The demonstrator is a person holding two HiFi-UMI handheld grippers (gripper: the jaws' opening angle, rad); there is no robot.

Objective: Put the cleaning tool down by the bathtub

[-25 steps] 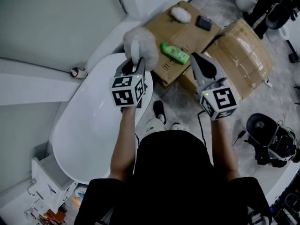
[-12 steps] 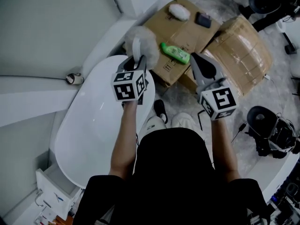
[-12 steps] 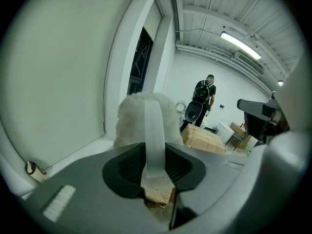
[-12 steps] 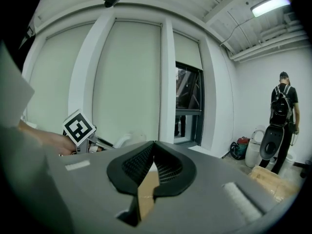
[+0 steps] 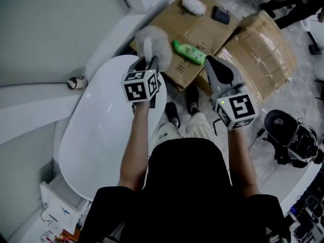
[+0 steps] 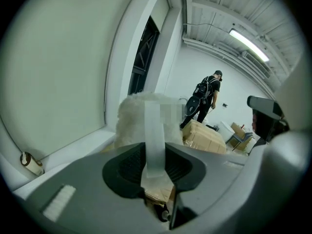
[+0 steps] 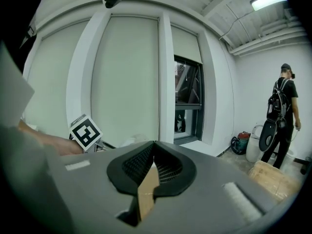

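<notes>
The cleaning tool point(image 5: 152, 40) is a fluffy white pad on a flat white handle. My left gripper point(image 5: 147, 63) is shut on that handle and holds the pad over the far rim of the white bathtub point(image 5: 98, 135), beside a cardboard box. In the left gripper view the handle point(image 6: 155, 140) runs up between the jaws to the fluffy pad point(image 6: 130, 121). My right gripper point(image 5: 210, 63) hangs to the right over the boxes; in the right gripper view point(image 7: 154, 147) its jaws meet at the tips with nothing between them.
Two cardboard boxes point(image 5: 202, 22) point(image 5: 263, 52) lie past the tub's end, with a green bottle point(image 5: 189, 53), a white pad point(image 5: 193, 5) and a dark object point(image 5: 221, 15) on them. A small roll point(image 5: 76, 82) sits on the ledge. A person point(image 7: 280, 111) stands far off. Equipment point(image 5: 291, 140) is on the floor at right.
The left gripper has carried the tool a little forward and down toward the tub's far rim. The right gripper came along slightly. The person's feet have stepped forward.
</notes>
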